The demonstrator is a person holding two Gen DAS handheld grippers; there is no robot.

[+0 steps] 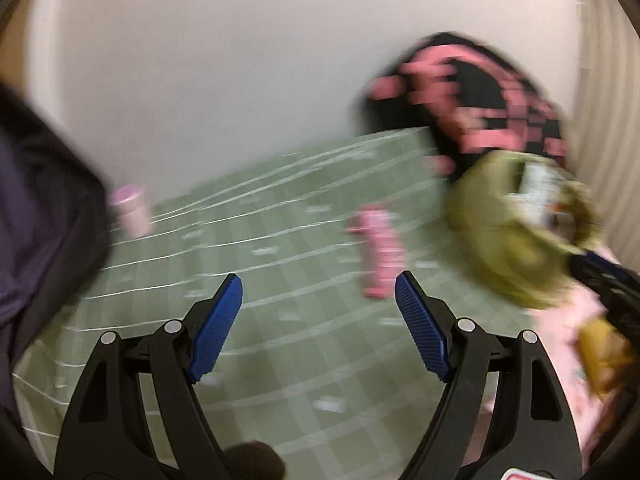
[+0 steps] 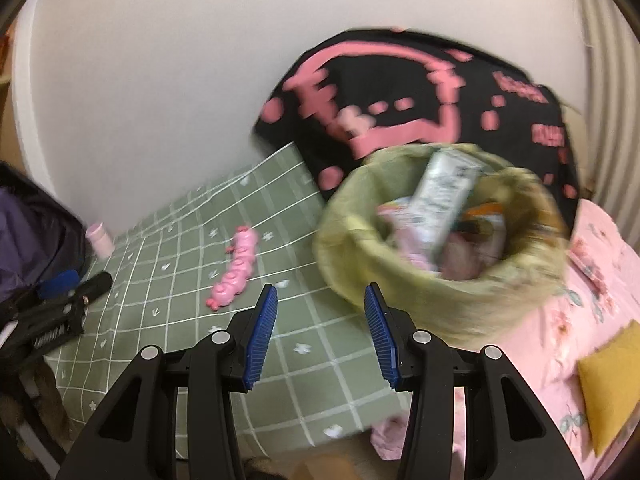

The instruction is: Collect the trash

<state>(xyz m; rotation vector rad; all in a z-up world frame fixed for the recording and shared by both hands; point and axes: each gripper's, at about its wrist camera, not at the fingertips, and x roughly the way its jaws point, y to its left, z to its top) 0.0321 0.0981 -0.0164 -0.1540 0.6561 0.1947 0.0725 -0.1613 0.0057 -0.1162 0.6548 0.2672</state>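
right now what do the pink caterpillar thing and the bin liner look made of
Pink caterpillar toy: probably hard moulded plastic, smooth with a slight sheen on its rounded segments. Bin liner: seems thin yellow-green plastic film, crinkled and folded over the rim, though blur softens detail.

green checked sheet (image 2: pixel 192 240); pink caterpillar toy (image 2: pixel 235 272) (lying on it); black-pink pillow (image 2: pixel 400 92)

An olive-green trash bag (image 2: pixel 436 276), mouth open and rim rolled back, sits at about two o'clock in the right wrist view, resting on pink floral bedding. Inside, a pale printed carton (image 2: pixel 444 196) stands tilted among pink and orange wrappers. The left wrist view shows the bag blurred at three o'clock.
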